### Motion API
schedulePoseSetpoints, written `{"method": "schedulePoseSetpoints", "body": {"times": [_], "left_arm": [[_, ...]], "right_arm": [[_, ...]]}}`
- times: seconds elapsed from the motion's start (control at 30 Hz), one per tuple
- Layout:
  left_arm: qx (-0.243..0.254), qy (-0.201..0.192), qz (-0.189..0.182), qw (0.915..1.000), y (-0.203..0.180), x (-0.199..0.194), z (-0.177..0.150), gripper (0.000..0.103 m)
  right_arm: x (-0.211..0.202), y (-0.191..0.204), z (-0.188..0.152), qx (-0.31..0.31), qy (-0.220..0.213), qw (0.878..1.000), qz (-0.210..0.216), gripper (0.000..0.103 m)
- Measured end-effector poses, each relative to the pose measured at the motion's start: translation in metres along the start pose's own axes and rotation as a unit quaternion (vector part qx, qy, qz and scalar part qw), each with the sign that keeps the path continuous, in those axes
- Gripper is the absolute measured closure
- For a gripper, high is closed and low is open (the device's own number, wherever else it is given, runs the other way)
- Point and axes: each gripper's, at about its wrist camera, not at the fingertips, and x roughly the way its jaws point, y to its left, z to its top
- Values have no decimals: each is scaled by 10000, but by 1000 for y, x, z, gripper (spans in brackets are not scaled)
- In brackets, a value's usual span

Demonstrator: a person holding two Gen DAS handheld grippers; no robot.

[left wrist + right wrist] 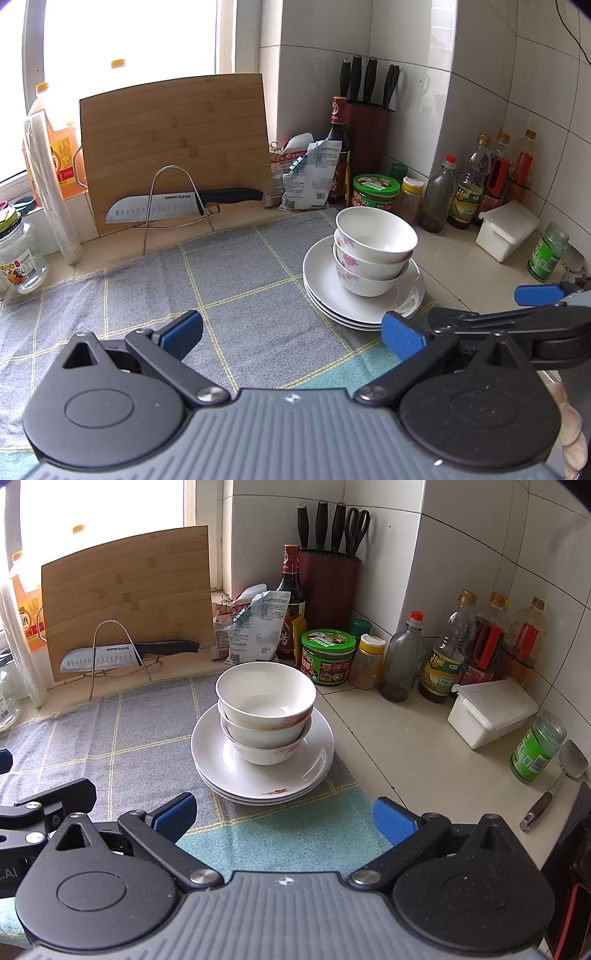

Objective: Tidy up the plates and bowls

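Resting ahead of both wide-open, empty jaws: three stacked white ceramic bowls (265, 716) on stacked white round plates (221, 764); left gripper (291, 334), right gripper (282, 814).

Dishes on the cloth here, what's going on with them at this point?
Nothing is being held. Three bowls sit nested on a stack of plates, at the right edge of the checked cloth on the counter. The right hand-held gripper is open and just short of the plates; the left hand-held gripper is open too, over the cloth to their left. The dishes look already stacked.
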Motion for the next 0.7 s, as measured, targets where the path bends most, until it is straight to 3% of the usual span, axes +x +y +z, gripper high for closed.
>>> {"method": "schedulePoseSetpoints", "body": {"times": [0.7], "left_arm": [[-81, 44, -64, 9999, 2, 2, 0, 1]], "right_arm": [[-1, -1, 1, -1, -14, 10000, -26, 0]]}}
